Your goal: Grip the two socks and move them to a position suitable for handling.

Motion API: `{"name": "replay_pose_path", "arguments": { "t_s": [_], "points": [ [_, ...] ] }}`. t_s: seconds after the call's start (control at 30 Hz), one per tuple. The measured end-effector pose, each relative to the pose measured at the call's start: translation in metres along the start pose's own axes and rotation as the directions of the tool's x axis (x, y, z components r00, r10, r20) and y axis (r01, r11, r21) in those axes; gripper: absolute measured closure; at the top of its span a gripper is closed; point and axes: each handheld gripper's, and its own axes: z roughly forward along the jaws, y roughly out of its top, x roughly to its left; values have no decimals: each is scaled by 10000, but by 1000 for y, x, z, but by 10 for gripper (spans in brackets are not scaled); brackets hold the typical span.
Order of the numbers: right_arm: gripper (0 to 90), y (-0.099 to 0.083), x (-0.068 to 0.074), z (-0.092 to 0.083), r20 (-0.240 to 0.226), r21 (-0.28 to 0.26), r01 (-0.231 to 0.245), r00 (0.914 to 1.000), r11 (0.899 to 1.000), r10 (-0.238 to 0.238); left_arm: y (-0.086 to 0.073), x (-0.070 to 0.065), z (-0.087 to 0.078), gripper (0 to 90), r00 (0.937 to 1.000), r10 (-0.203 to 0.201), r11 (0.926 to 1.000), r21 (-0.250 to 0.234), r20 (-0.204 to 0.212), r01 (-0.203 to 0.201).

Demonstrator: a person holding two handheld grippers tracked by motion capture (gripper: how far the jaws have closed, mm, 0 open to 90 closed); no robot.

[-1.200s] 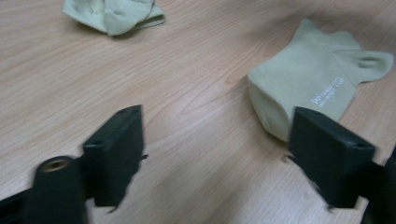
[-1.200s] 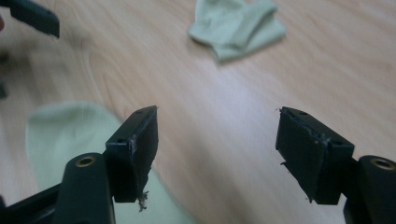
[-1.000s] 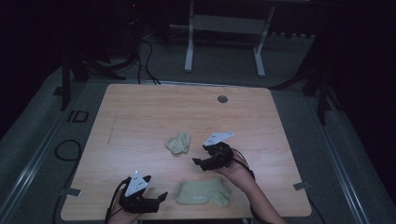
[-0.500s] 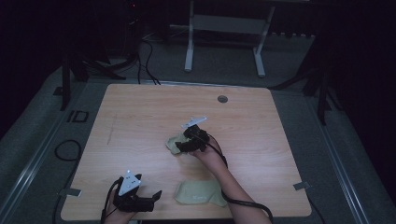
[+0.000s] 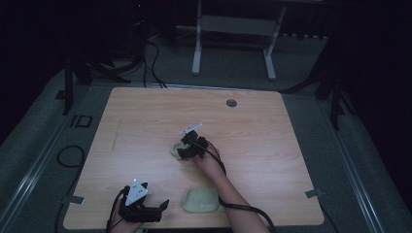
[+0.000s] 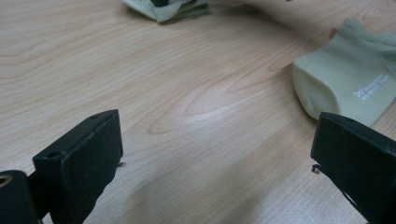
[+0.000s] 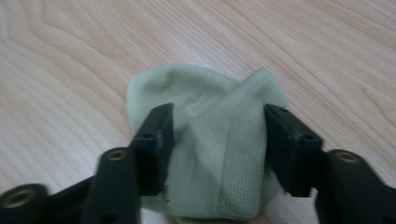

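Note:
Two pale green socks lie on the wooden table. A crumpled sock sits near the middle, with my right gripper lowered over it. Its jaws have just been closing and straddle the bunched fabric, one on each side, without a clear squeeze. A flat sock with small print rests near the front edge. My left gripper lies left of it, jaws wide open over bare wood. The crumpled sock appears at the top of the left gripper view.
A round grommet hole sits near the table's far edge. Behind the table a metal stand rises from the dark floor, and cables trail there. Bare wood spreads to the left, right and back.
My right gripper has moved left and away from the flat sock and come down over the crumpled sock, its jaws narrowing. The left gripper has stayed at the front left.

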Motion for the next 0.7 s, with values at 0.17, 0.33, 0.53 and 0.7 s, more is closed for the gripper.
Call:
{"name": "replay_pose_path", "arguments": {
  "t_s": [0.17,0.33,0.53,0.7],
  "points": [
    [730,-4,2,-2,-492,-300,287,9983,9991,-301,0,1,0,25,10000,-46,10000,4,-37,46],
    [781,0,8,-6,-400,58,842,9957,9964,-839,0,1,1,25,10000,-32,10000,62,31,32],
    [783,-7,-3,-36,-326,-308,860,9957,9958,-870,0,1,1,25,10000,-27,10000,83,51,27],
    [783,-19,-12,-70,-145,-704,921,9955,9933,-933,2,-1,0,25,10000,4,10000,46,65,-4]
  ]
}}
